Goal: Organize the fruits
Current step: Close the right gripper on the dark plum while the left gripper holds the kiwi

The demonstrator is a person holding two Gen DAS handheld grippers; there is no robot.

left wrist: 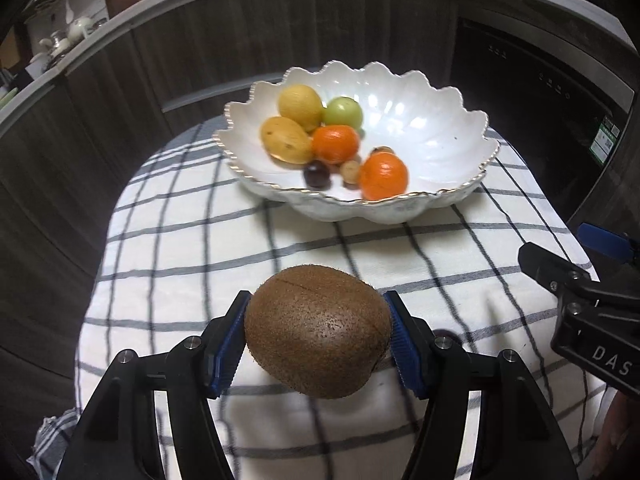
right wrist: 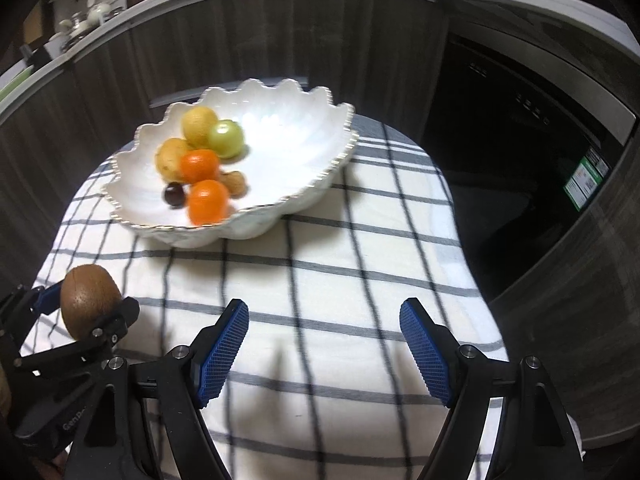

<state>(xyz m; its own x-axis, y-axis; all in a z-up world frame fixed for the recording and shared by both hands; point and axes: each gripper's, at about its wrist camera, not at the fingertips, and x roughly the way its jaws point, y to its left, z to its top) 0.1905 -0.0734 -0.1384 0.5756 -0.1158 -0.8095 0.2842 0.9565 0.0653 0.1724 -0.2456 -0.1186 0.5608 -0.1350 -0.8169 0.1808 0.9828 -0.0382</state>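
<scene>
My left gripper (left wrist: 318,334) is shut on a brown kiwi (left wrist: 318,330) and holds it above the checked cloth, short of the bowl. The kiwi also shows at the left of the right wrist view (right wrist: 89,306). A white scalloped bowl (left wrist: 432,128) stands at the far end of the table and holds several fruits: two oranges (left wrist: 383,176), a green fruit (left wrist: 343,112), yellow fruits (left wrist: 300,106) and a dark grape (left wrist: 317,173). The bowl also shows in the right wrist view (right wrist: 296,148). My right gripper (right wrist: 324,344) is open and empty over the cloth, right of the left gripper.
A white cloth with dark checks (left wrist: 192,240) covers the small table. Dark wood cabinet fronts (left wrist: 120,80) curve behind it. A black appliance (right wrist: 520,152) stands at the right. Teaware (left wrist: 68,36) sits on the counter at the far left.
</scene>
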